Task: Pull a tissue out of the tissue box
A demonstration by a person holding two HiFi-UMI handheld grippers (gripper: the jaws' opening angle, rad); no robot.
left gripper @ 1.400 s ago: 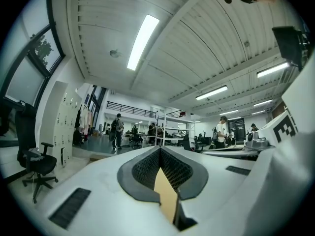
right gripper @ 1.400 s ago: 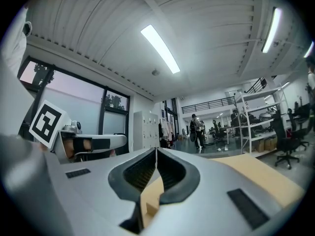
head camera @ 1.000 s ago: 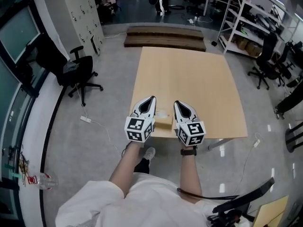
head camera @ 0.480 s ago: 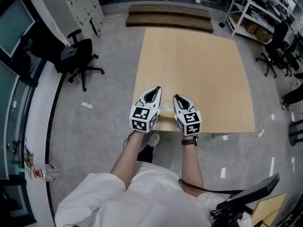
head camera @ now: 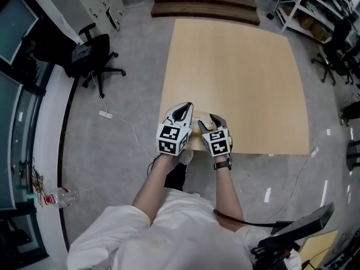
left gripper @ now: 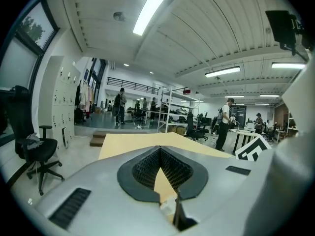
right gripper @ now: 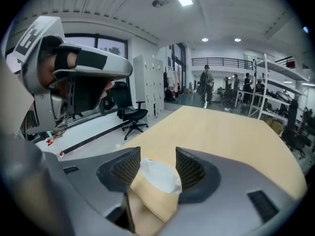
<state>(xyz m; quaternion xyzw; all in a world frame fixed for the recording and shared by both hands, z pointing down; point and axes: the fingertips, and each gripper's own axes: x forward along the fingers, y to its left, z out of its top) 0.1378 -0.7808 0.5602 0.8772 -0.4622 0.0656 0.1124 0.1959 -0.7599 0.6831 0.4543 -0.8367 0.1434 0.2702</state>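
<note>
A tan tissue box sits at the near left edge of the light wooden table, between my two grippers. In the right gripper view the box shows a white tissue poking from its top. My right gripper has just been opening. It now stands open, one finger on each side of the tissue, and neither pad presses on it. From the head view it points down at the box. My left gripper hangs just left of the box. Its jaws meet at the tips with nothing between them.
A black office chair stands on the floor to the left of the table, and low wooden steps lie beyond its far edge. Metal shelving fills the far right. A power strip and cable lie left of the table. People stand far off in both gripper views.
Both grippers have sunk toward the table's near edge. The right gripper's jaws went from shut to open, now straddling the top of the tissue box. The left gripper stays shut.
</note>
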